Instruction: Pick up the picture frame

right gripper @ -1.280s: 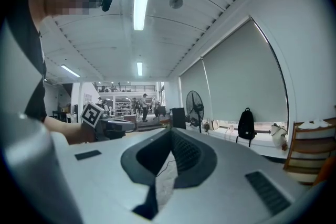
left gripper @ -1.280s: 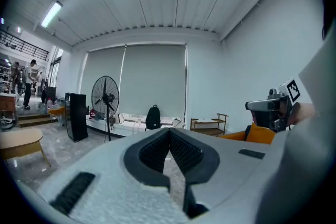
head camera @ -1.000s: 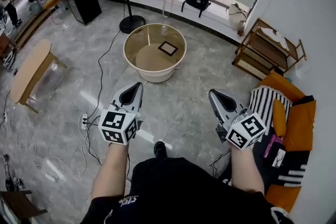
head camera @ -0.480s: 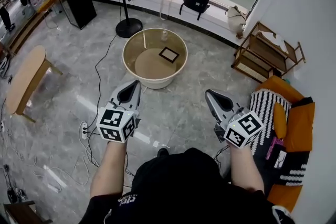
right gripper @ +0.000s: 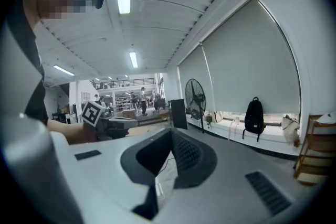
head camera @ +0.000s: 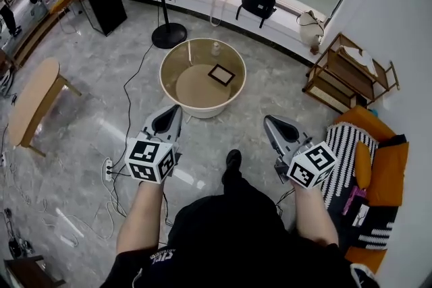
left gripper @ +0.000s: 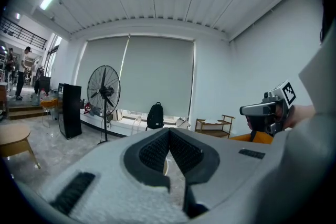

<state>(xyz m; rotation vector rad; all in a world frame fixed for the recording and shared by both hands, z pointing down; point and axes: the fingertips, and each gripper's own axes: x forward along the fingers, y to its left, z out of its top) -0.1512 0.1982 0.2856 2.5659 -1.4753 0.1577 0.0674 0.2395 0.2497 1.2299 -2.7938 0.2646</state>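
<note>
Since a second ago the person has stepped closer: a black shoe [head camera: 233,159] now shows planted farther forward on the grey marbled floor [head camera: 88,77], and the round, cream-walled low table [head camera: 202,109] with its see-through top sits a little nearer in the head view, while both tools ride along in much the same pose. The left gripper [head camera: 175,108] and the right gripper [head camera: 268,120] both point ahead, almost level, and each has its jaws pressed together with nothing between them, as each gripper view shows plainly. The small dark-rimmed rectangular picture frame [head camera: 221,74] lies flat on the tabletop, toward its far right part, well apart from either tool, with a small pale object [head camera: 214,48] near the far rim that I cannot name. I judge this to be the approach, with the grasp not yet begun. To do it well, I would keep walking until standing over the table's near rim, mind the dark cable [head camera: 131,88] trailing across the floor on the left, and spread the jaws before reaching in. A frame lying flat offers only a thin edge, so the right tool, being on the frame's side, probably should come in tilted downward, straddle one rail, and close gently so as not to knock the clear top.
</note>
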